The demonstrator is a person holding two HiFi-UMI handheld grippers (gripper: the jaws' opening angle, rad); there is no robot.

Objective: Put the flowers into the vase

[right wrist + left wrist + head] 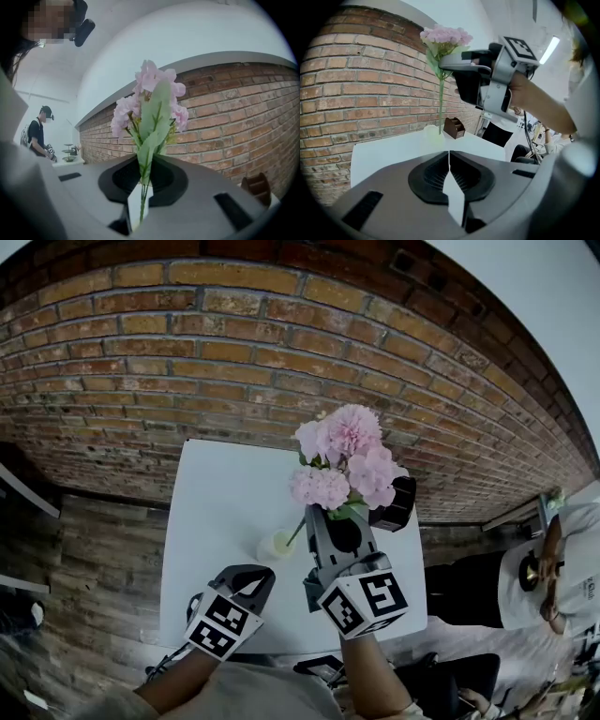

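A bunch of pink flowers (342, 460) with green leaves is held upright over the white table (216, 512). My right gripper (323, 515) is shut on the green stems (142, 187), and the blooms (150, 93) rise above its jaws. The long stem (440, 101) hangs down to the mouth of the small pale vase (275, 546); I cannot tell whether its end is inside. My left gripper (253, 577) hovers low near the table's front edge, left of the vase (432, 131). Its jaws (449, 154) are shut with nothing between them. The right gripper (483, 70) shows high in the left gripper view.
A dark brown desk organizer (398, 502) stands at the table's right side, behind the flowers. A brick wall (187, 362) runs behind the table. A seated person (553, 568) is at the right. Another person (37, 136) stands far off by a small shelf.
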